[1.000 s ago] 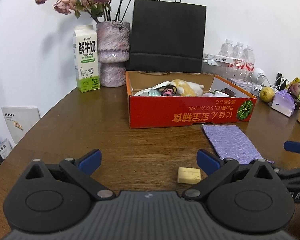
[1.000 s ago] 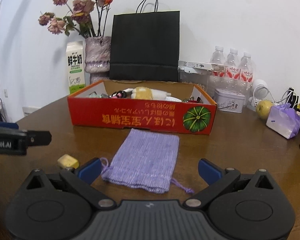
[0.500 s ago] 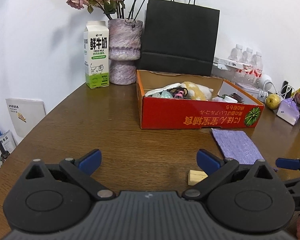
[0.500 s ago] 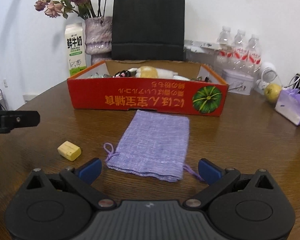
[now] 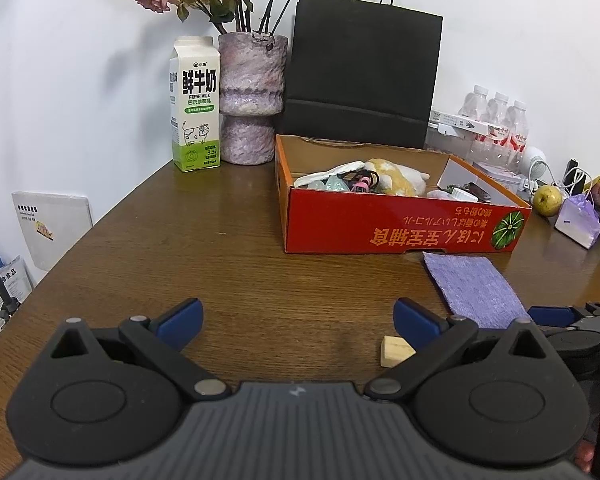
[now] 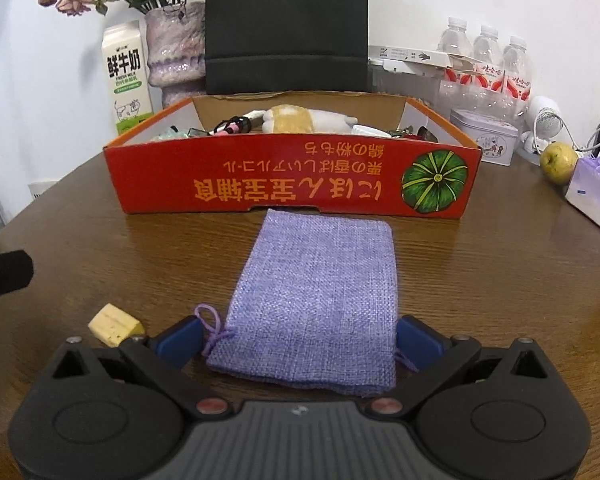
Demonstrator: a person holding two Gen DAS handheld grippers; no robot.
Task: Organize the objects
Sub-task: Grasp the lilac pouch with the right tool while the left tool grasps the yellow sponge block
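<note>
Both grippers spread over the table, pouch between my right fingers

My right gripper [image 6: 298,334] is released, its fingers either side of the purple pouch's [image 6: 316,292] drawstring end — not visibly pinching it. The pouch lies flat just before the red box [image 6: 292,184]. My left gripper [image 5: 296,320] is released over bare wood — the yellow block [image 5: 396,350] sits beside its right finger.

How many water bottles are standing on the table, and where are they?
3, side by side at the back right, by the wall behind the red box: left bottle, middle bottle, right bottle. More may be hidden behind them.
</note>
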